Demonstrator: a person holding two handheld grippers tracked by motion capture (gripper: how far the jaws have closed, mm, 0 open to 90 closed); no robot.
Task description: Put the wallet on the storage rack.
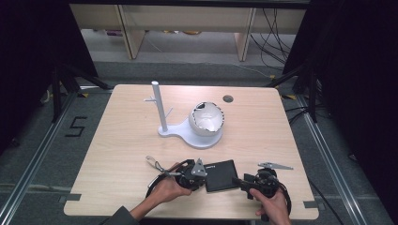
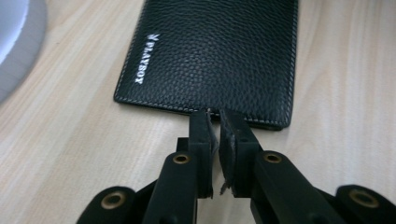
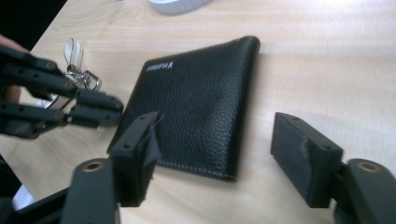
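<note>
1. Black grained-leather wallet (image 2: 210, 56), light stitching along edges. White print near one corner reads "PLAYBOY" w/ small logo beside it, legible in left gripper view; same print seen in right gripper view, too blurred to read there.
2. Wallet lies flat and closed on the counter (image 1: 122, 140), near the front edge, between the two grippers.
3. Floor left of counter: black tape mark (image 1: 76, 126) shaped like "5".
4. Left hand-held gripper (image 2: 214, 122): jaws pressed together, thin gap only, nothing between pads. Tips sit right at wallet's stitched short edge; actual contact can't tell.
5. Right hand-held gripper (image 3: 215, 149): jaws spread, straddling the wallet's near corner; pads clear of the leather, no grip. No earlier pic to compare.
6. Hands: left hand (image 1: 166, 187) and right hand (image 1: 272, 206) come in from the bottom of the high view, each on its gripper.
7. Around: white stand (image 1: 162, 110) w/ upright post on flat base, mid-counter; white cracked-shell-shaped bowl (image 1: 206, 119) sits on that base. Key ring w/ clear tag (image 3: 77, 63) left of wallet, just behind left gripper. Grey metal piece (image 1: 274, 165) near right gripper. Round grommet hole (image 1: 228, 98) far side.
8. In the way: nothing on top of wallet; key ring close to left jaws, apart from wallet.
</note>
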